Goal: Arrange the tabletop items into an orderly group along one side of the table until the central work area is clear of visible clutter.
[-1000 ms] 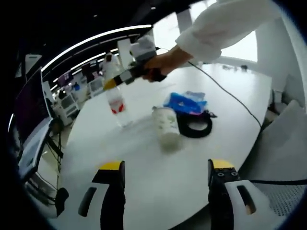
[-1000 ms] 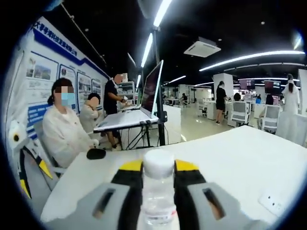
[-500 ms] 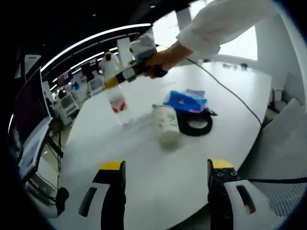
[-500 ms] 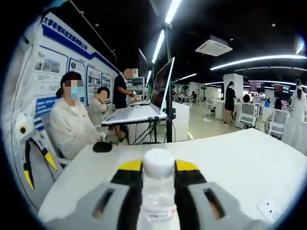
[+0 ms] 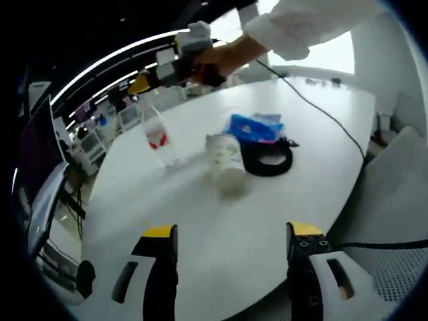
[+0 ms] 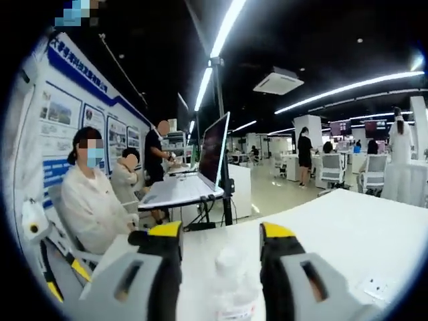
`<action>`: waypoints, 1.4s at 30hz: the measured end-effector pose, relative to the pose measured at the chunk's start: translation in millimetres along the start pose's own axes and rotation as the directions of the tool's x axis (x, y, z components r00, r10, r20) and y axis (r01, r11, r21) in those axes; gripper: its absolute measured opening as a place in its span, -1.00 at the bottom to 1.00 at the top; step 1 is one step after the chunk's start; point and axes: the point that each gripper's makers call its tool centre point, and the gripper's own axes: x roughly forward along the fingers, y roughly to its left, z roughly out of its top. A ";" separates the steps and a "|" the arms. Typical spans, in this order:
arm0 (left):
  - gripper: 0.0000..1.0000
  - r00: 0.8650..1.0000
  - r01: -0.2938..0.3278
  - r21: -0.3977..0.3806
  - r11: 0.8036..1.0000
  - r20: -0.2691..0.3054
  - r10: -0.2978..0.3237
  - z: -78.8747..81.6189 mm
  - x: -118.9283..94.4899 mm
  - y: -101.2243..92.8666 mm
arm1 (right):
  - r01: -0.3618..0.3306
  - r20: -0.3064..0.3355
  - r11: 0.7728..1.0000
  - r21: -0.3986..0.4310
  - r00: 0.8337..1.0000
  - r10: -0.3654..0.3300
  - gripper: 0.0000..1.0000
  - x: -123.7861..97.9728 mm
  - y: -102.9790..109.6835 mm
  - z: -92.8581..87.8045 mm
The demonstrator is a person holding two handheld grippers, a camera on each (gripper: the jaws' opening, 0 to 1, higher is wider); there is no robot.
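**A:** Two grippers, two different states. The right gripper (image 6: pixel 221 237) has its yellow-tipped jaws standing apart on either side of the water bottle (image 6: pixel 231 284), with a gap showing between each pad and the cap. I judge the bottle is standing on the white table (image 6: pixel 341 227), no longer gripped. The left gripper (image 5: pixel 227 234) also has its jaws wide apart, with nothing between them, hovering over the near table edge.

**B:** And the other items?

**A:** In the left gripper view, the bottle (image 5: pixel 155 134) stands upright at about eleven o'clock from the paper cup (image 5: pixel 225 159). The cup has the black tape roll (image 5: pixel 267 158) just beside it at three o'clock and the blue packet (image 5: pixel 255 127) at one o'clock, overlapping the roll's far edge.

**B:** How should the step go?

**A:** Lift the right gripper straight up and back so neither pad clips the bottle's shoulder; it looks light and tippy. The cup group sits mid-table, so it probably needs shifting towards the bottle next.

**B:** Anything unclear?

**A:** The bottle's base is cut off in the right gripper view, so whether it rests on the table is judged from the left one. I cannot tell whether the cup is empty, nor what the small pale thing (image 6: pixel 378 289) at five o'clock is.
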 end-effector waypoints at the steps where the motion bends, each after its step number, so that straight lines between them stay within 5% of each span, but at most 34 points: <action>1: 0.23 1.000 -0.005 -0.005 1.000 0.002 0.006 0.0 -0.5 1.0 | 0.006 0.004 1.000 -0.001 1.000 -0.006 -0.15 -3.2 2.3 -0.3; 5: 0.24 0.997 -0.052 0.028 0.998 0.058 0.050 6.4 -4.2 7.3 | 0.037 0.037 0.999 0.014 0.999 -0.037 -0.19 -15.4 13.4 1.1; 11: 0.22 0.997 -0.050 0.020 0.999 0.054 0.049 5.3 -3.1 7.6 | 0.080 0.092 0.995 0.052 0.992 -0.085 -0.21 -31.8 26.6 18.0; 16: 0.20 0.997 -0.048 0.018 0.999 0.053 0.047 7.0 -3.3 7.3 | 0.124 0.027 0.991 0.059 0.992 -0.126 -0.20 -47.0 28.8 13.0; 26: 0.19 0.996 -0.044 0.023 0.999 0.079 0.042 18.7 -8.1 7.2 | 0.188 -0.145 0.975 0.117 0.975 -0.171 -0.20 -84.7 41.9 -24.3; 31: 0.18 0.995 -0.048 0.012 0.999 0.092 0.046 25.0 -10.4 9.3 | 0.252 -0.281 0.936 0.248 0.943 -0.179 -0.29 -100.7 43.7 -60.6; 36: 0.17 0.995 -0.044 0.018 0.999 0.088 0.042 25.2 -10.0 8.9 | 0.246 -0.379 0.907 0.341 0.919 -0.107 -0.32 -103.4 57.6 -90.0; 40: 0.16 0.996 -0.044 0.010 0.999 0.081 0.043 24.7 -10.0 10.2 | 0.249 -0.495 0.896 0.367 0.868 -0.038 -0.31 -108.5 65.1 -123.9; 42: 0.15 0.996 -0.043 0.013 0.999 0.076 0.042 23.6 -9.8 10.0 | 0.243 -0.517 0.894 0.375 0.856 -0.016 -0.40 -109.5 67.3 -133.1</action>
